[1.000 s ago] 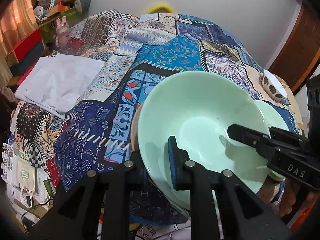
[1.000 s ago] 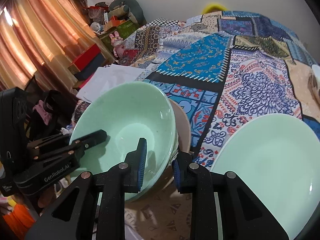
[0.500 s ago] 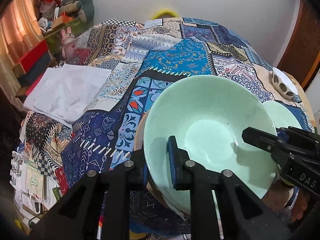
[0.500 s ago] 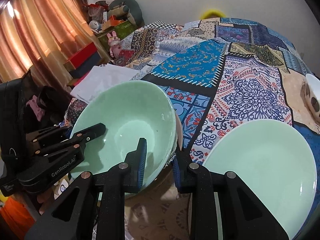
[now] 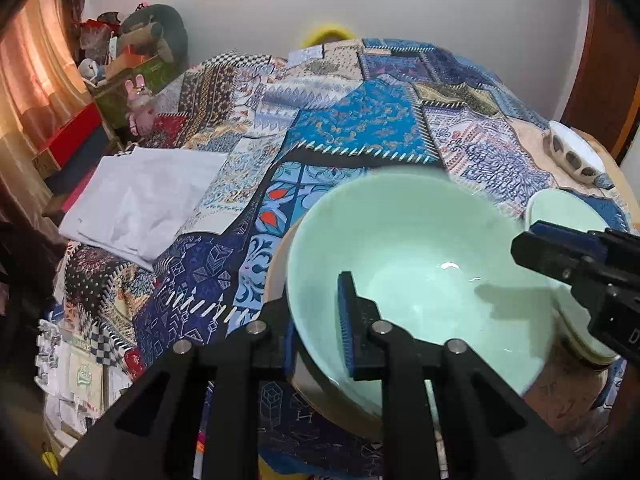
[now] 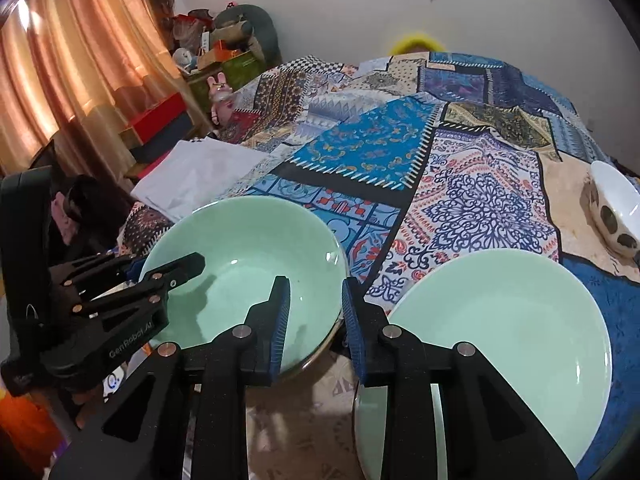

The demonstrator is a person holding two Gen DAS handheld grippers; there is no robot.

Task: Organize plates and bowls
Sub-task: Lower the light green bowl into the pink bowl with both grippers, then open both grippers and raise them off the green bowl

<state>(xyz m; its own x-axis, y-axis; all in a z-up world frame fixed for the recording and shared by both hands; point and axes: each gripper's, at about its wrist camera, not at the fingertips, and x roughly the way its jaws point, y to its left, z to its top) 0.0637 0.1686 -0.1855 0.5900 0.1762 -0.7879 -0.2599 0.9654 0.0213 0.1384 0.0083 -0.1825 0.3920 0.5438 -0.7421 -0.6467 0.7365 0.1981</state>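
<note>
A pale green bowl [image 5: 432,264] [image 6: 240,248] sits nested in a beige bowl [image 5: 276,268] at the near edge of the patchwork-covered table [image 5: 360,128]. My left gripper [image 5: 316,296] [image 6: 166,262] has the bowl's left rim between its pads, one pad inside and one outside. Across from it, my right gripper [image 6: 315,282] [image 5: 532,240] clamps the right rim the same way. Both sets of jaws are just beginning to open, with the rim still between them. A pale green plate [image 6: 500,328] [image 5: 560,208] lies just right of the bowl.
A white bowl with dark oval spots [image 6: 612,208] [image 5: 572,152] stands at the table's right edge. Folded white cloth [image 5: 148,196] [image 6: 200,176] lies at the left. Boxes and soft toys [image 6: 224,56] are piled by the curtain beyond.
The green bowl has gone from tilted to level and has settled lower into the beige bowl. Both grippers tipped with it and stayed on its rim.
</note>
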